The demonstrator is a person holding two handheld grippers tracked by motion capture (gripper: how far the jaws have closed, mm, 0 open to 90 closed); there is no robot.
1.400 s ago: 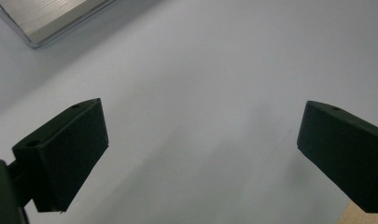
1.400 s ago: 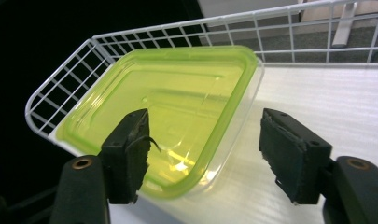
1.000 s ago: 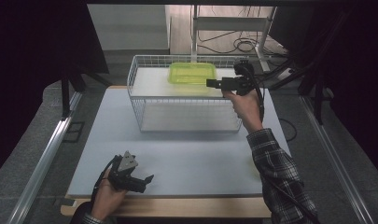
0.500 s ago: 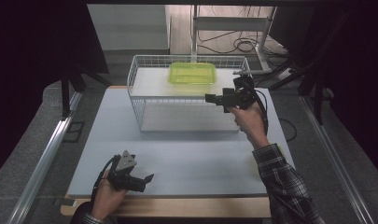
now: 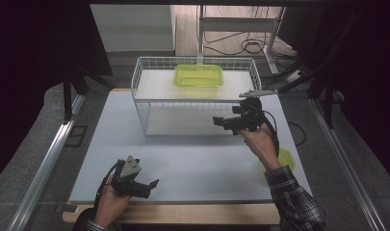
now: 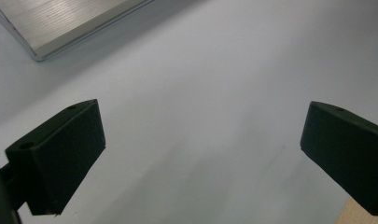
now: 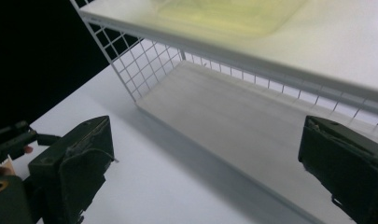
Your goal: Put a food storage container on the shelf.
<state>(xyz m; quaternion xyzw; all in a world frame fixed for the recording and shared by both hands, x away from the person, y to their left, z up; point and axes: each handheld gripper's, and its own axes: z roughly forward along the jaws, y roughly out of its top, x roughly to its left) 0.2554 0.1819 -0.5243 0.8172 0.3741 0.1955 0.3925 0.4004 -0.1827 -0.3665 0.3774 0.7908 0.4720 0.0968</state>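
High view — green container [image 5: 199, 75] on rack top, apart from right gripper [image 5: 220, 122].

White rectangular table top [image 5: 192, 159] on a wooden base, centre frame, white wire-mesh two-tier shelf rack [image 5: 143, 103] standing at its far middle, yellow-green round plastic lid [image 5: 286, 158] at right edge

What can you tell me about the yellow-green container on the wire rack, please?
The yellow-green container is a shallow, rectangular tub with rounded corners and a raised rim, apparently of translucent plastic. It lies flat and level on the white top shelf of the wire rack, toward the far edge and roughly centred. Whether it has a lid on cannot be told. Only the shelf touches it. In the right gripper view its underside shows as a blurred yellow-green patch through the shelf.
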